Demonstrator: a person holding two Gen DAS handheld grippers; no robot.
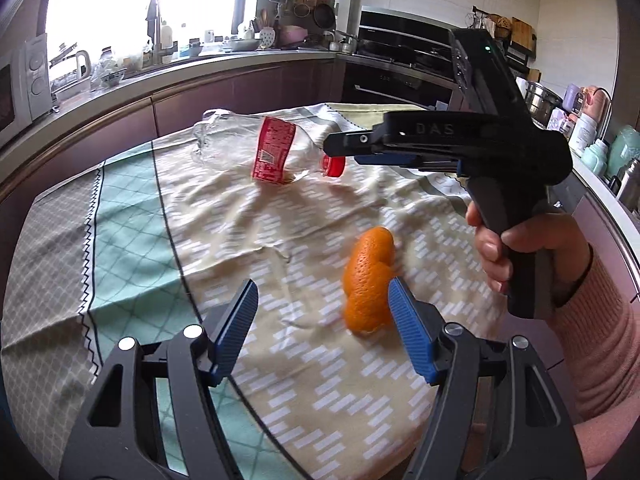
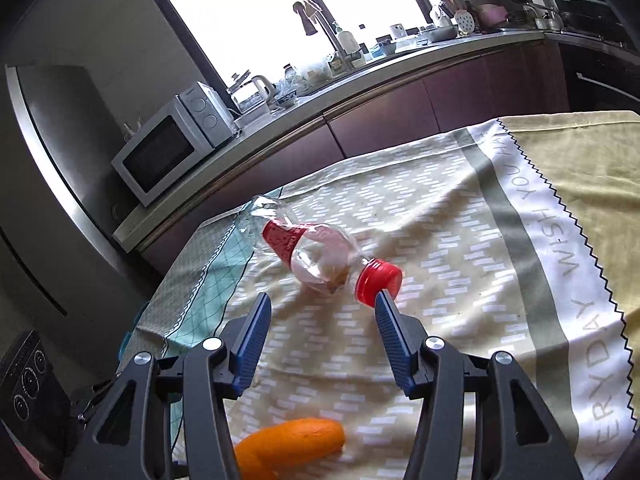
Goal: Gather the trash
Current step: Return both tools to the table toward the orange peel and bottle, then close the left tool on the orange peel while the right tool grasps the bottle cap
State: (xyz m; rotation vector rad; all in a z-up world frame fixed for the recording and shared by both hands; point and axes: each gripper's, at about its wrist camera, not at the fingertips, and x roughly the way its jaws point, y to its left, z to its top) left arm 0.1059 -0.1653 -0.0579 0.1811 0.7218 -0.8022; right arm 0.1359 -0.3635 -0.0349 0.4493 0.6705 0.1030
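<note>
An empty clear plastic bottle (image 1: 256,146) with a red label and red cap lies on its side on the patterned tablecloth (image 1: 132,240); it also shows in the right wrist view (image 2: 316,256). An orange peel (image 1: 368,280) lies nearer, also low in the right wrist view (image 2: 292,440). My left gripper (image 1: 324,300) is open, its right finger beside the peel. My right gripper (image 2: 322,312) is open just short of the bottle, its right fingertip by the cap (image 2: 378,280). In the left wrist view the right gripper (image 1: 340,148) reaches the cap.
A kitchen counter (image 1: 224,60) with a sink tap, kettle and dishes runs behind the table. A microwave (image 2: 168,148) stands at the left. An oven (image 1: 404,52) and containers (image 1: 592,132) line the right side.
</note>
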